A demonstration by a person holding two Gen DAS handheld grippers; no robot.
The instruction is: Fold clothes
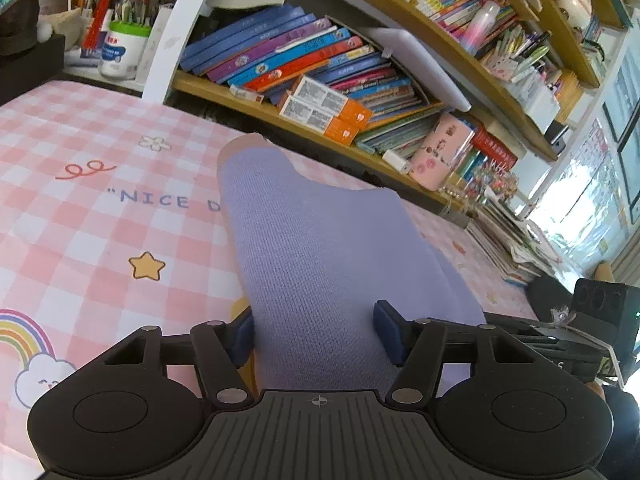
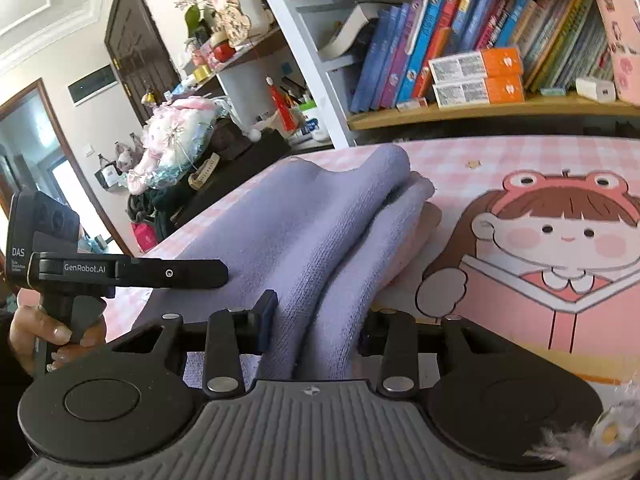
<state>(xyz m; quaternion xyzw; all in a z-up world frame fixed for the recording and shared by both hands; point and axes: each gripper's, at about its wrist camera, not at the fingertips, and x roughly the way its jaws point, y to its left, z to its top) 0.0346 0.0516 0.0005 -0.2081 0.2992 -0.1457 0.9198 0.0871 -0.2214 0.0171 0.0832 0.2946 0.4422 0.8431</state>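
Lavender knit garment (image 1: pixel 320 248) lies bunched on pink checked tabletop (image 1: pixel 80 160), running toward 12 o'clock. Left tongs (image 1: pixel 314 334) pinching its near end. Right tongs (image 2: pixel 316 320) clamped on thick fold of same knit. Bookshelf (image 1: pixel 360 92) behind, 1 o'clock.

Pink checked tablecloth (image 1: pixel 80 240) with cartoon prints, leaning books (image 1: pixel 288 48) on wooden shelf (image 1: pixel 248 100), orange boxes (image 1: pixel 320 110), pen pot (image 1: pixel 120 50)

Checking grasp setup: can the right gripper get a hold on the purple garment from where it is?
Probably yes. The purple garment already runs bunched between the right gripper's fingers, with nothing else in the gap; whether the pads press it yet is unclear.
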